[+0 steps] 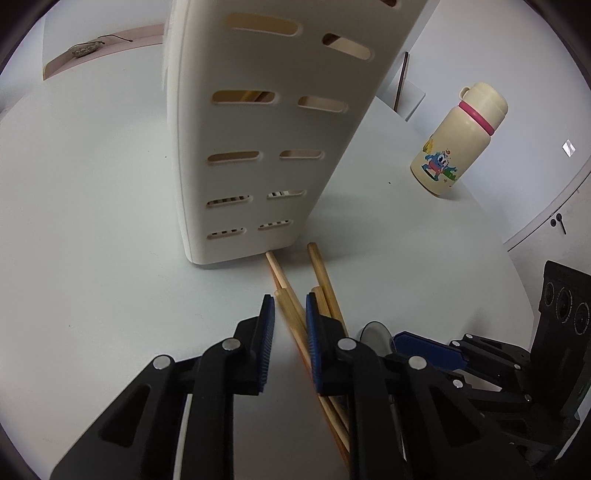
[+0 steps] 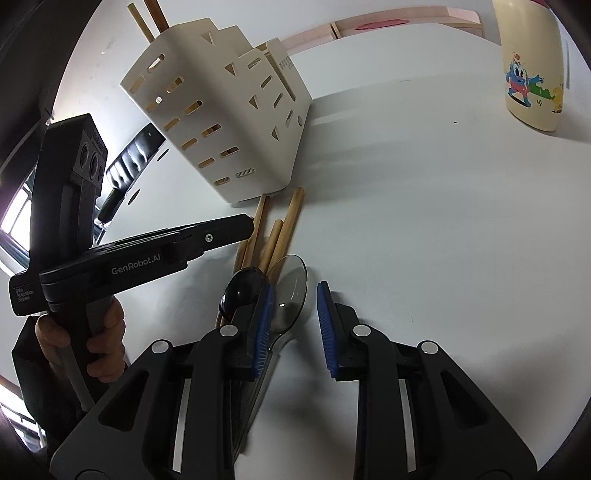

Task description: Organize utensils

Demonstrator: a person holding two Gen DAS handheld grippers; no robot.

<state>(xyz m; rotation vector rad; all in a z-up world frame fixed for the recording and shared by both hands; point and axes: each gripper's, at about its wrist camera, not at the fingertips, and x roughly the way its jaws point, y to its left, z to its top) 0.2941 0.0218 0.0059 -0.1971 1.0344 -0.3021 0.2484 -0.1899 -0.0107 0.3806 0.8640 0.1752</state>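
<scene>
A cream slotted utensil holder (image 1: 258,129) stands on the white table; it also shows in the right wrist view (image 2: 225,122) with two chopsticks (image 2: 147,18) standing in it. Several wooden chopsticks (image 1: 291,306) lie in front of its base, also seen in the right wrist view (image 2: 284,229). My left gripper (image 1: 290,314) is open, low over the table, with chopsticks lying between its jaws. Two metal spoons (image 2: 291,291) lie beside the chopsticks. My right gripper (image 2: 293,306) is open, its left pad (image 2: 264,325) over the spoons.
A cream bottle with a pink band and a cartoon print (image 1: 458,140) stands at the right, also in the right wrist view (image 2: 532,70). The left gripper's body and the hand holding it (image 2: 92,266) are at the left. The table edge (image 1: 491,218) curves at the right.
</scene>
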